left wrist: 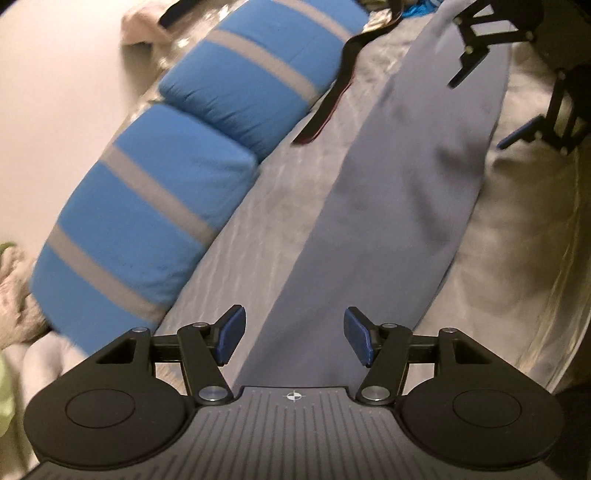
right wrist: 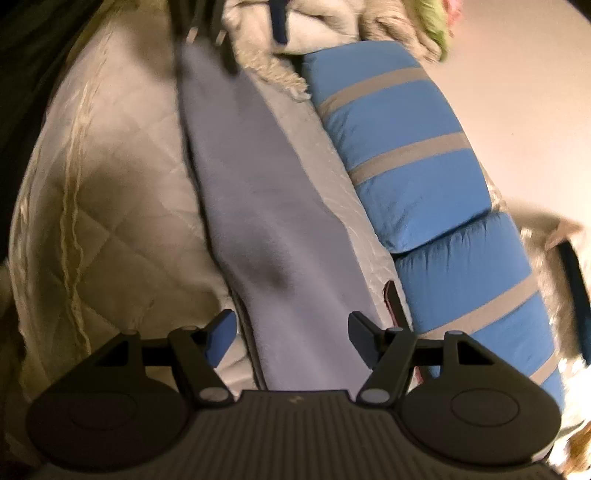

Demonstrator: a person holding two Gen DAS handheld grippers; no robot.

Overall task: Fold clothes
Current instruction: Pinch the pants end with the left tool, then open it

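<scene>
A grey-blue garment (left wrist: 406, 184) lies folded into a long narrow strip across the quilted bedspread (left wrist: 517, 240). My left gripper (left wrist: 293, 336) hovers open over one end of the strip, with cloth showing below its blue pads but nothing pinched. At the far end, my right gripper (left wrist: 480, 110) stands open beside the strip's edge. In the right wrist view the same garment (right wrist: 266, 206) runs away from my right gripper (right wrist: 288, 332), whose jaws are wide apart and hold nothing. The left gripper (right wrist: 255, 40) shows blurred at the strip's far end.
Two blue pillows with grey stripes (left wrist: 155, 206) (right wrist: 413, 155) lie along the bed's wall side. A dark strap (left wrist: 332, 99) rests between the pillows and the garment. Fluffy cream and green bedding (right wrist: 406, 29) is piled past one end of the pillows. The beige quilt (right wrist: 110, 184) spreads on the other side.
</scene>
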